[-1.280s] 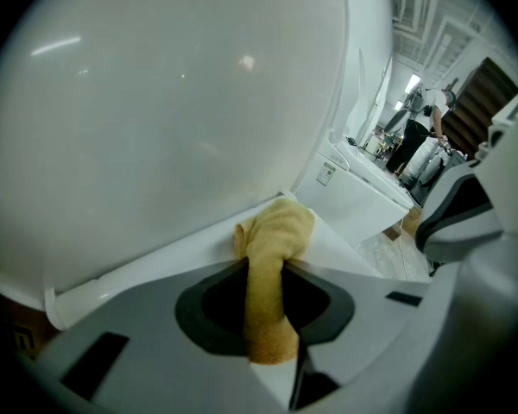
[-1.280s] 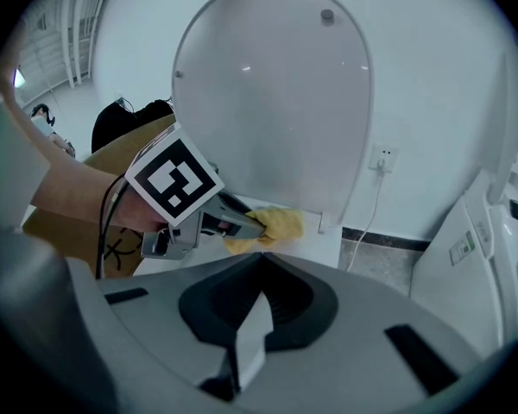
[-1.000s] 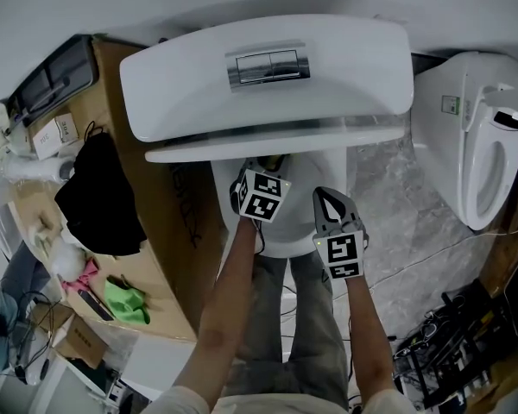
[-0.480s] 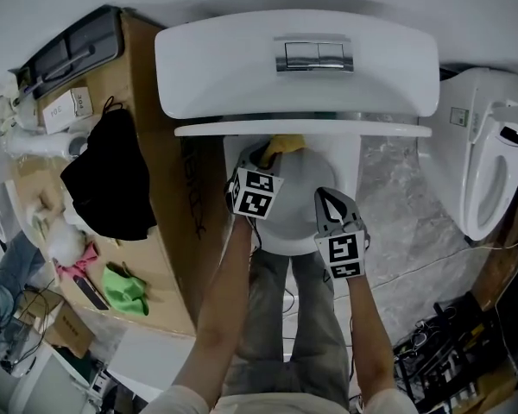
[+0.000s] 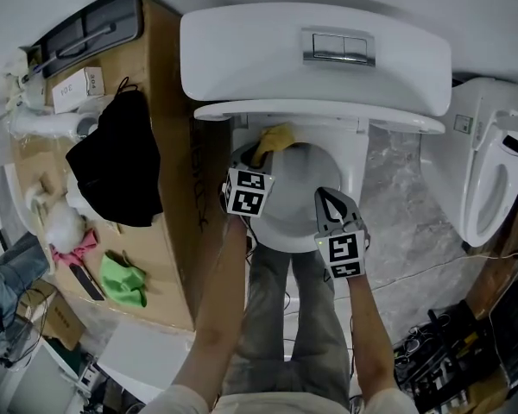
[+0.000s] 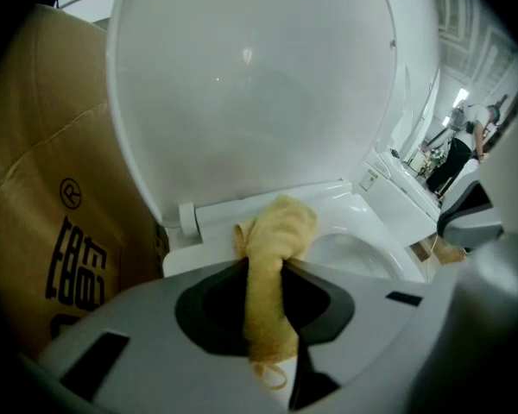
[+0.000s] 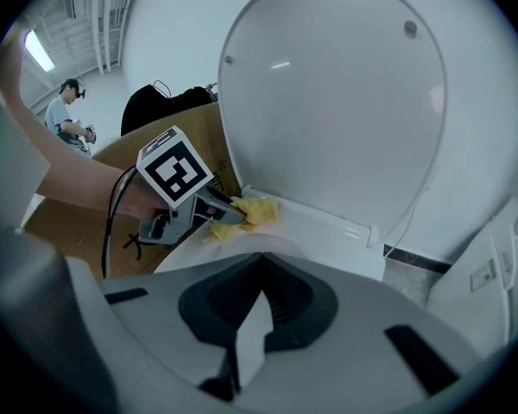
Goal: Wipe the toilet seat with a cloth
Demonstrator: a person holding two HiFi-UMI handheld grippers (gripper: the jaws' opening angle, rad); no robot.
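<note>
A white toilet stands with its lid [image 6: 242,84] raised against the tank [image 5: 315,59]. My left gripper [image 5: 257,155] is shut on a yellow cloth [image 5: 274,138], which is pressed on the back left of the seat rim [image 5: 350,166]. In the left gripper view the cloth [image 6: 272,231] bunches out past the jaws onto the rim near the hinge. My right gripper [image 5: 330,200] hovers over the front right of the bowl, shut with nothing in it. From the right gripper view [image 7: 252,317] I see the left gripper [image 7: 216,214] and the cloth [image 7: 250,212] on the rim.
A tall cardboard box [image 5: 177,205] stands tight against the toilet's left side, with a black bag [image 5: 112,171] and a green rag [image 5: 125,281] on it. A second toilet [image 5: 488,171] stands at the right. Cables [image 5: 432,352] lie on the floor at the lower right.
The head view has tipped so the bowl and cloth show from under the tank. The left gripper has edged left along the back rim with the cloth. The right gripper has kept its place.
</note>
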